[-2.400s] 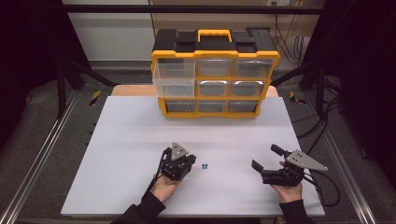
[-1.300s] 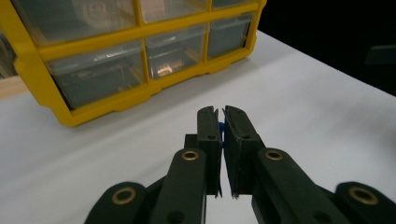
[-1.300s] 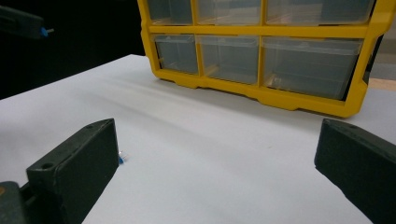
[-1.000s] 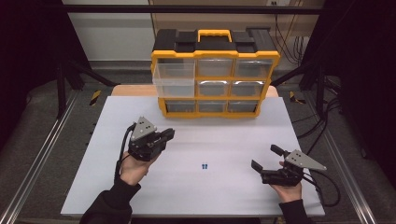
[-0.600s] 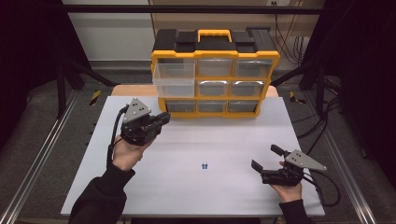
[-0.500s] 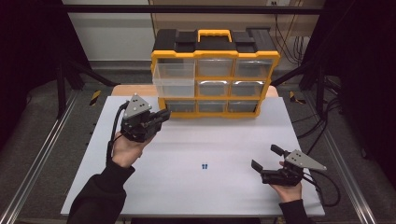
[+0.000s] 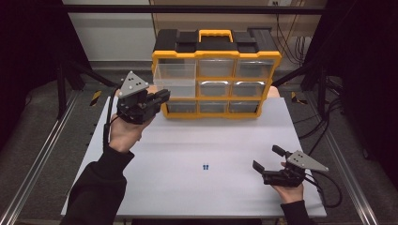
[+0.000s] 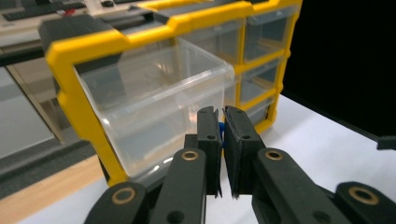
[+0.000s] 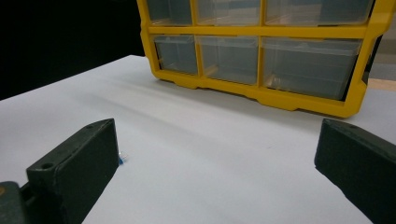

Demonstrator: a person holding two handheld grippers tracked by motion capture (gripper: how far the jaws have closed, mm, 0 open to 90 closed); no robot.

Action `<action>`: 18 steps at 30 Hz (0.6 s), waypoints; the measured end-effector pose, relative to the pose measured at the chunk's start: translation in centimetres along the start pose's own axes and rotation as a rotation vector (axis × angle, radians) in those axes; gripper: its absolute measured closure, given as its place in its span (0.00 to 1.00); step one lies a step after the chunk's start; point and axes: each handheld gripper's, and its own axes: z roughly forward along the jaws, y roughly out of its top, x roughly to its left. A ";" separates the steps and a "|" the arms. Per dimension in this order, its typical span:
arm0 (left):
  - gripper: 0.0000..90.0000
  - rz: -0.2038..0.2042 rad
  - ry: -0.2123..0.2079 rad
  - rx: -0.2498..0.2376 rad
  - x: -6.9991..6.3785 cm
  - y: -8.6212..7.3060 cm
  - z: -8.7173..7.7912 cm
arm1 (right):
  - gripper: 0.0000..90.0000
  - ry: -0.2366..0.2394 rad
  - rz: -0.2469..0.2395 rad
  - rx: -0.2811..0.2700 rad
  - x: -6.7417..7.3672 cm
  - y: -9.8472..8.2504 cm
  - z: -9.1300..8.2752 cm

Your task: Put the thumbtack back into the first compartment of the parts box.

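Jaws of the left gripper point(image 8: 223, 140) pinch a small blue part point(image 8: 221, 129), held at the pulled-out top-left drawer point(image 8: 154, 100) of the yellow organizer point(image 7: 217, 75). Drop into it looks pending. Two more blue bits point(image 7: 205, 166) lie mid-table. Right gripper point(image 7: 268, 164) rests on the table point(image 7: 187, 140), jaws spread, empty.
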 end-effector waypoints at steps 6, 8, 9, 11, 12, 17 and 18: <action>0.94 -0.006 0.010 -0.012 0.6 1.6 0.4 | 0.01 0.000 0.005 0.000 0.0 0.0 0.0; 0.94 0.008 0.018 -0.007 0.8 2.1 0.9 | 0.01 -0.001 0.007 0.001 0.0 0.0 0.0; 0.94 0.019 0.025 -0.009 0.8 2.3 1.2 | 0.01 0.001 0.005 0.003 0.0 0.0 0.0; 0.94 0.017 0.026 -0.012 1.0 2.7 1.7 | 0.01 0.002 0.001 0.002 0.0 0.0 0.0; 0.94 0.017 0.028 -0.013 1.1 2.9 2.0 | 0.01 0.002 0.000 0.002 0.0 0.0 0.0; 0.94 0.027 0.046 -0.008 1.6 3.5 3.5 | 0.01 0.001 0.004 0.001 0.0 0.0 0.0; 0.94 0.028 0.052 -0.011 2.0 3.7 3.8 | 0.01 0.002 0.005 -0.003 0.0 0.0 0.0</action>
